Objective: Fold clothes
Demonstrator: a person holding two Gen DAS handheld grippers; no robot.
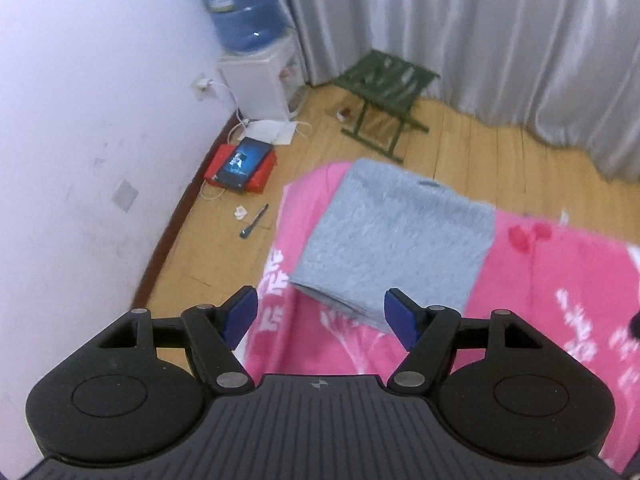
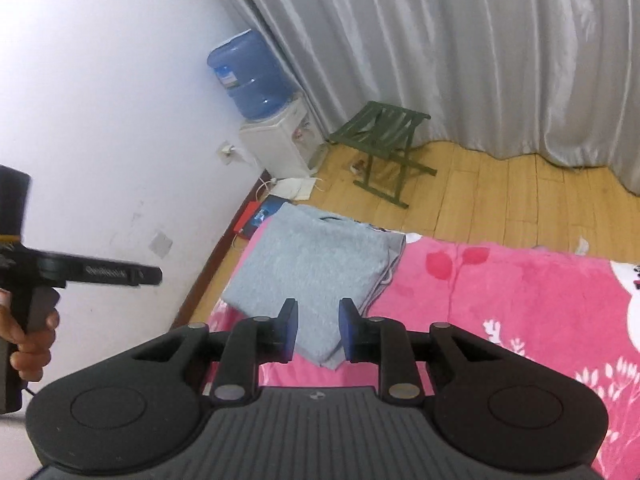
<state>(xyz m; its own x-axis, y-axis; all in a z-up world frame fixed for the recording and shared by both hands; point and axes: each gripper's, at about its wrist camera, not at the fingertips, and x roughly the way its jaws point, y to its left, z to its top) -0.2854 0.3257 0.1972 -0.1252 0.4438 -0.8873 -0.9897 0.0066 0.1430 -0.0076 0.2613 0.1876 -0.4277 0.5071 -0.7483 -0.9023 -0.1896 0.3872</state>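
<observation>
Garment, grey and folded square, lies on my pink blanket; left gripper gapes wide above it, right gripper seems narrowly parted, both empty.

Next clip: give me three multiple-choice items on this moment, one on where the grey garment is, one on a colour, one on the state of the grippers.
1. The folded grey garment lies on:
A. the green stool
B. the pink blanket
C. the bare floor

2. The water bottle on the dispenser is:
A. blue
B. red
C. clear

3. The left gripper and right gripper are:
A. both clamped on cloth
B. one holding a pen
C. both open, holding nothing

Answers:
1 B, the pink blanket shows around it.
2 A, the water bottle is blue.
3 C, the fingers stand apart with nothing between them.
</observation>
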